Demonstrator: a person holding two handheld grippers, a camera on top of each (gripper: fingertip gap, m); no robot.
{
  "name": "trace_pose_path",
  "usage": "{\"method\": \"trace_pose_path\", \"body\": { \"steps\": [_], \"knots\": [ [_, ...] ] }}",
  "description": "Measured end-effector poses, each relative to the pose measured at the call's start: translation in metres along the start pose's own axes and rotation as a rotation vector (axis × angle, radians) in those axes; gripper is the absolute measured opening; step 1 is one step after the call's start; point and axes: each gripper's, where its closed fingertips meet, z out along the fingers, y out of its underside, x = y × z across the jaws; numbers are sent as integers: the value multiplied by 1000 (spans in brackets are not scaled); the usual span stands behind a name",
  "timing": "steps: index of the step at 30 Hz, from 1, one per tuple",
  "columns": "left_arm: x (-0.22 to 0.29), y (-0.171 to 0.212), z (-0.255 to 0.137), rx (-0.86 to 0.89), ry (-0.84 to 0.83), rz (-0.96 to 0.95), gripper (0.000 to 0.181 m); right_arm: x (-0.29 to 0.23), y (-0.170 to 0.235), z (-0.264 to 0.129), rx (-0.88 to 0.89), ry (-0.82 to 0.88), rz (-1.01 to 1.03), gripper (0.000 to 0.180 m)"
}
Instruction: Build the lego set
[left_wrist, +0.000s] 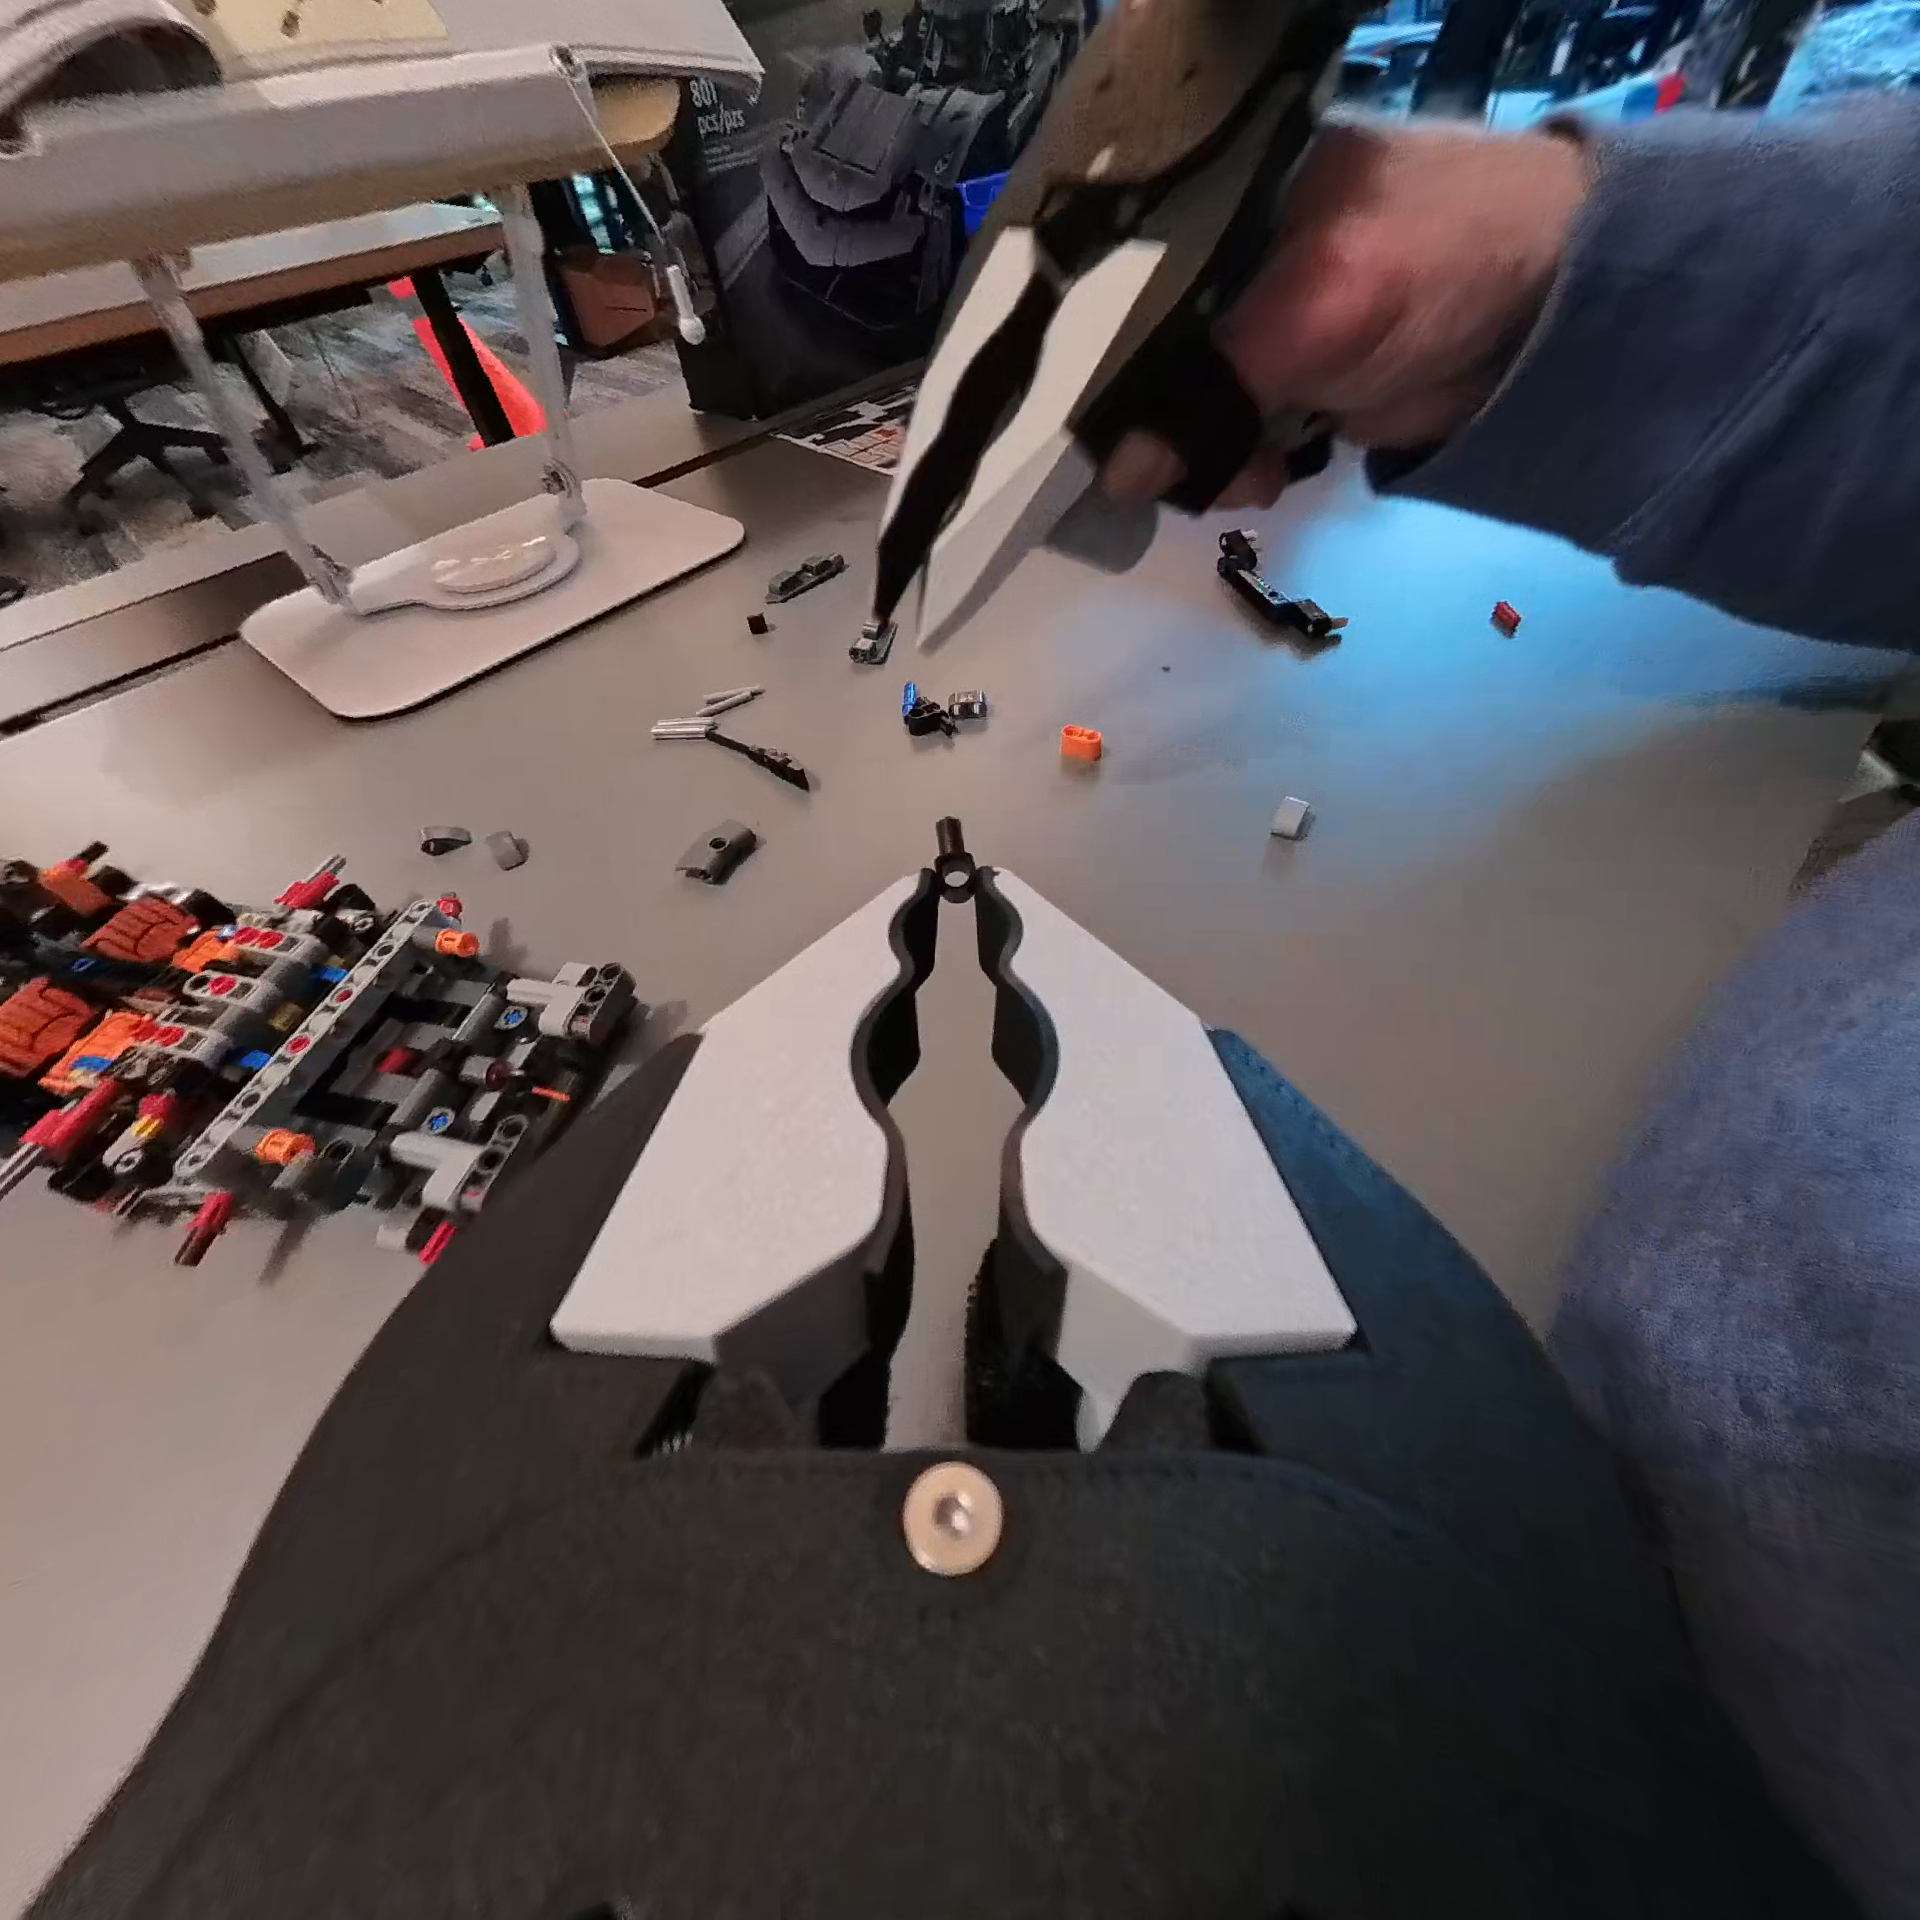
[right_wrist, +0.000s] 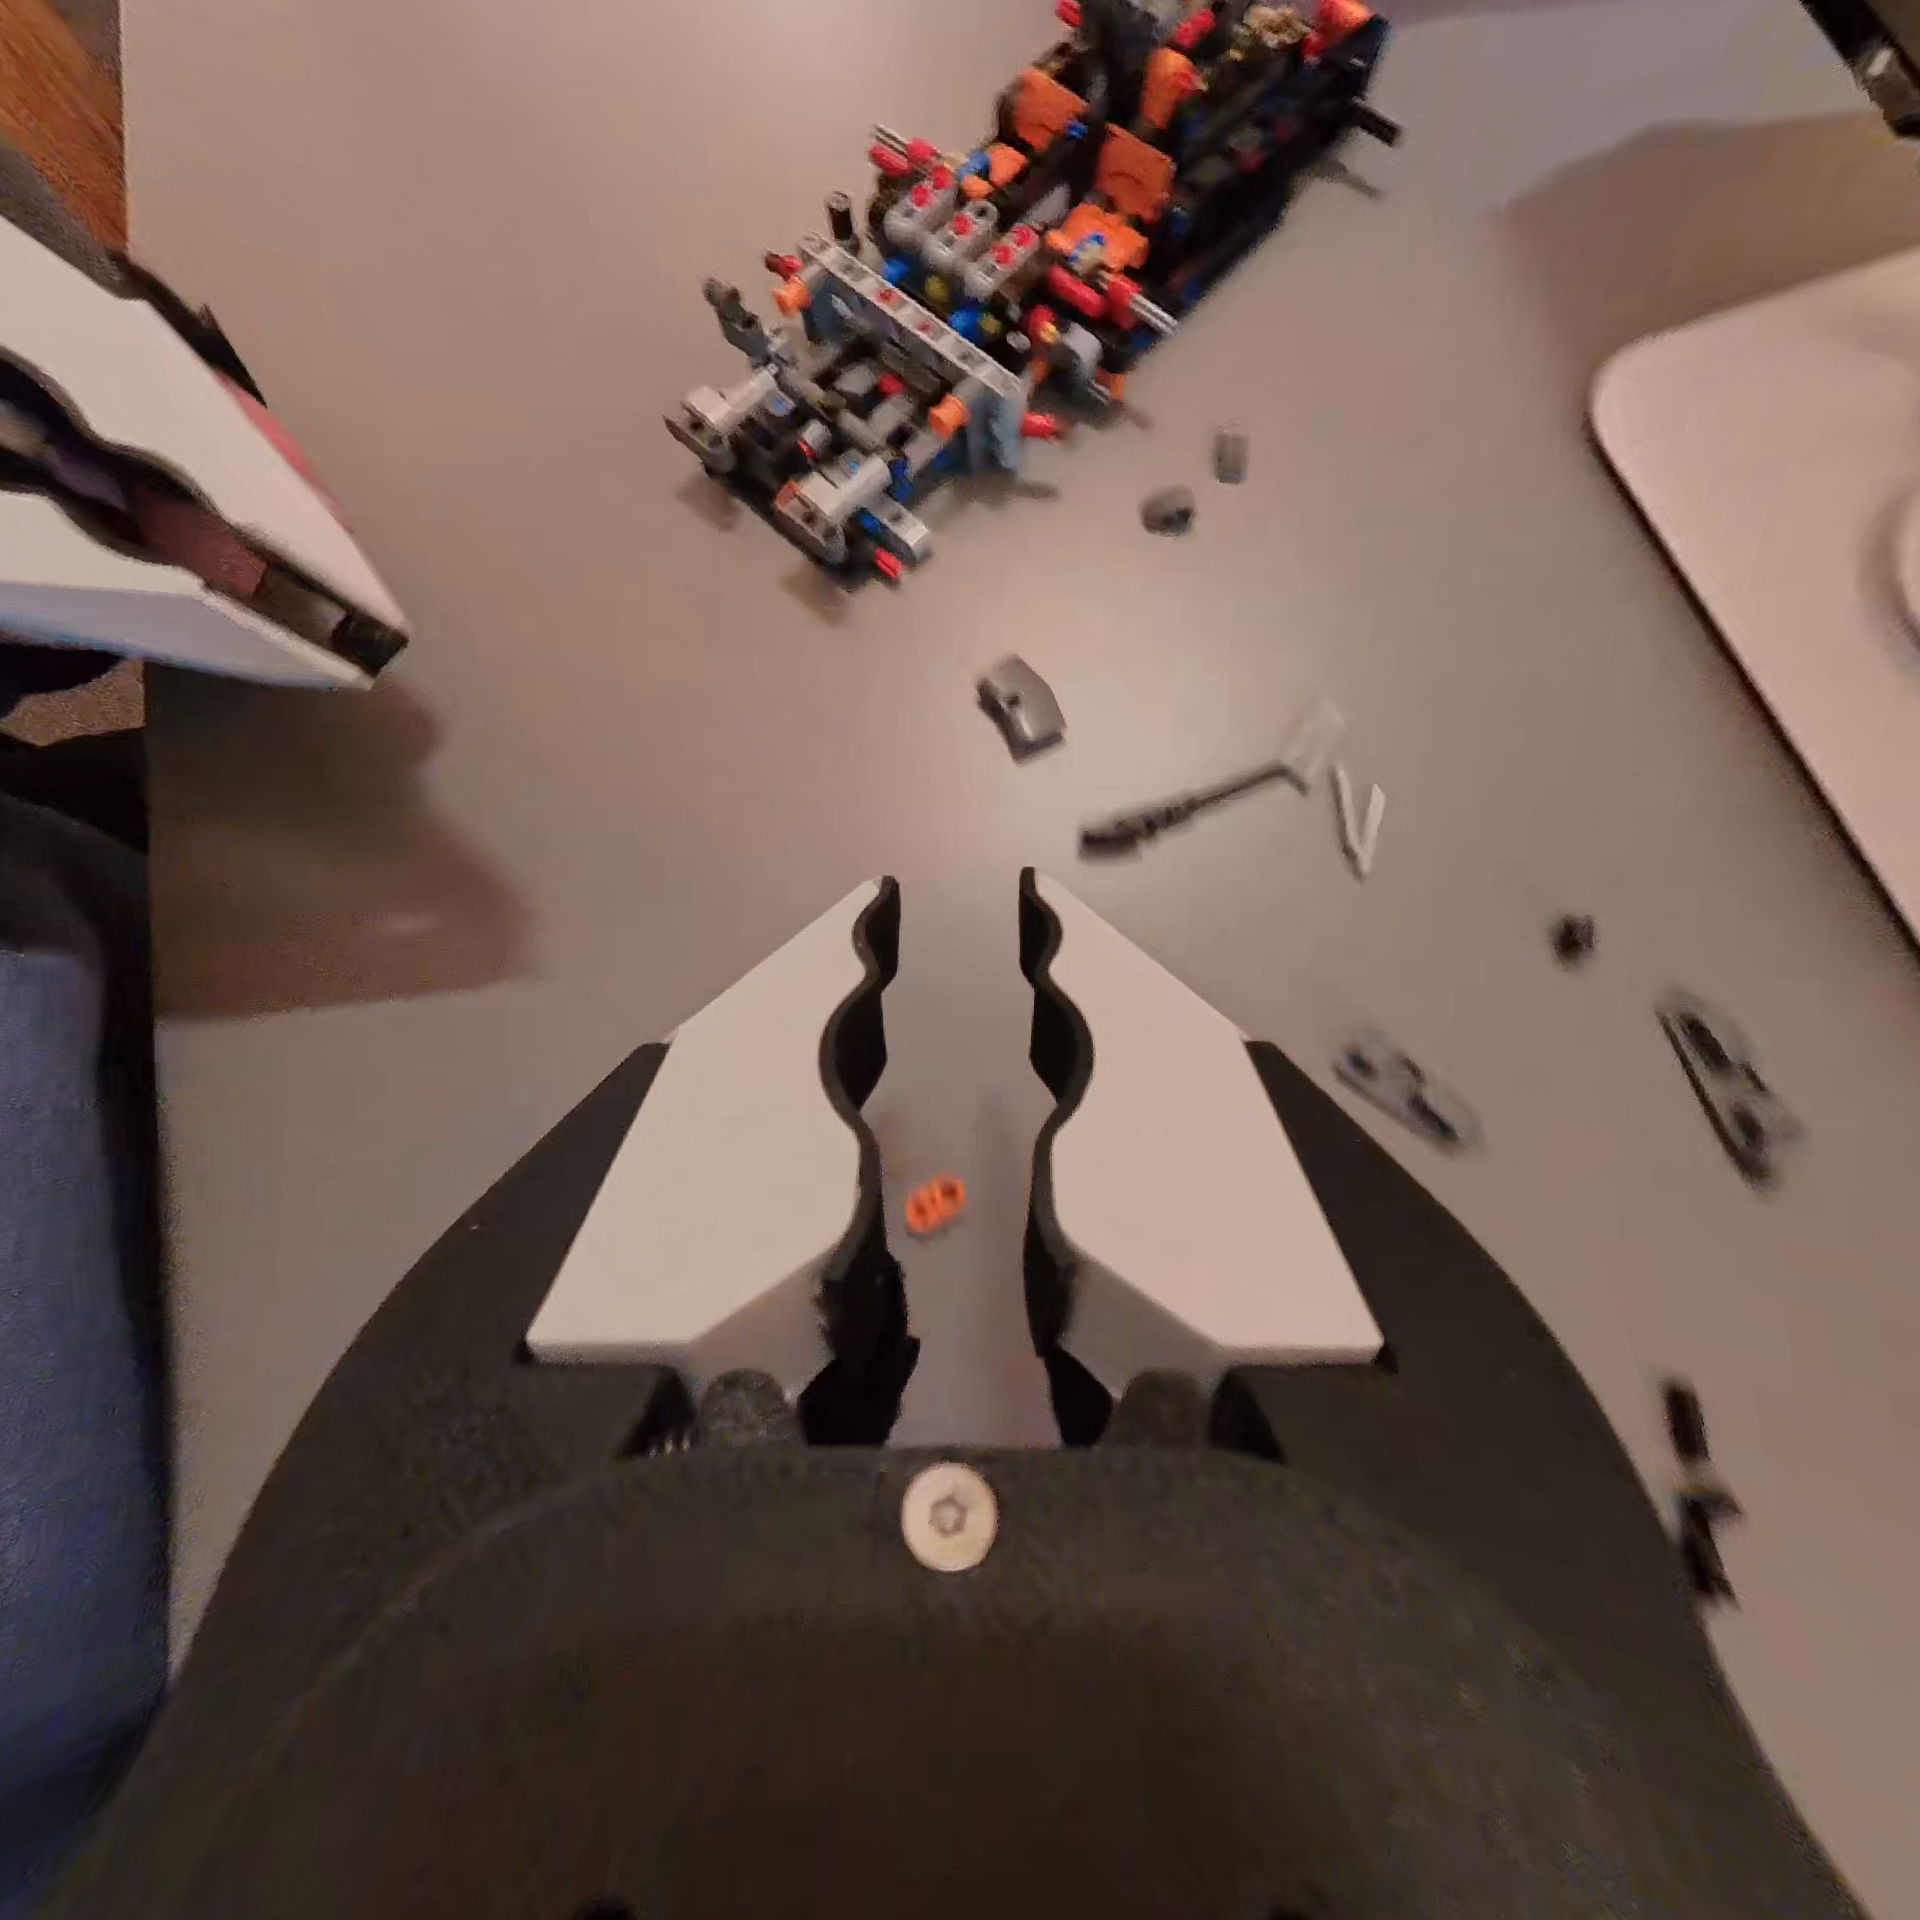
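My left gripper (left_wrist: 953, 883) is shut on a small black pin (left_wrist: 949, 844) that sticks out past its tips, held above the grey table (left_wrist: 1143, 935). The partly built orange, red, grey and black lego model (left_wrist: 260, 1039) lies to its left and also shows in the right wrist view (right_wrist: 987, 291). My right gripper (right_wrist: 958, 883) is open and empty, and an orange connector (right_wrist: 935, 1205) lies on the table below its gap. In the left wrist view the right gripper (left_wrist: 904, 627) points down just over a small grey piece (left_wrist: 873, 641).
Loose pieces are scattered on the table: an orange connector (left_wrist: 1080, 744), a black beam assembly (left_wrist: 1278, 597), a red piece (left_wrist: 1504, 617), a dark grey curved piece (left_wrist: 717, 850) and grey pins (left_wrist: 696, 717). A white stand base (left_wrist: 499, 592) and the dark lego box (left_wrist: 810, 208) stand behind. One gripper's finger ends stand about 12 cm off the other's. To the orange connector (right_wrist: 935, 1205): right tips about 9 cm, left tips about 15 cm.
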Motion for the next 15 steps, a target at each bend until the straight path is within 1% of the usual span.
{"method": "trace_pose_path", "body": {
  "steps": [2,4,6,10,12,15],
  "knots": [
    [-2,-3,-8,8,-13,-3,5,-13,-17,26,8,-53,-10,25],
    [-4,-6,-17,17,-26,-2,5,-25,-32,51,8,-101,-11,32],
    [-6,-8,-25,22,-32,-3,5,-35,-37,75,-28,-125,-45,36],
    [-13,-9,-37,30,-40,-10,5,-36,-41,110,-70,-84,-132,41],
    [-18,-9,-41,36,-44,-18,5,-39,-41,121,-71,-87,-166,36],
    [-25,-9,-48,48,-46,-39,5,-38,-42,129,-79,-44,-251,25]
  ]
}}
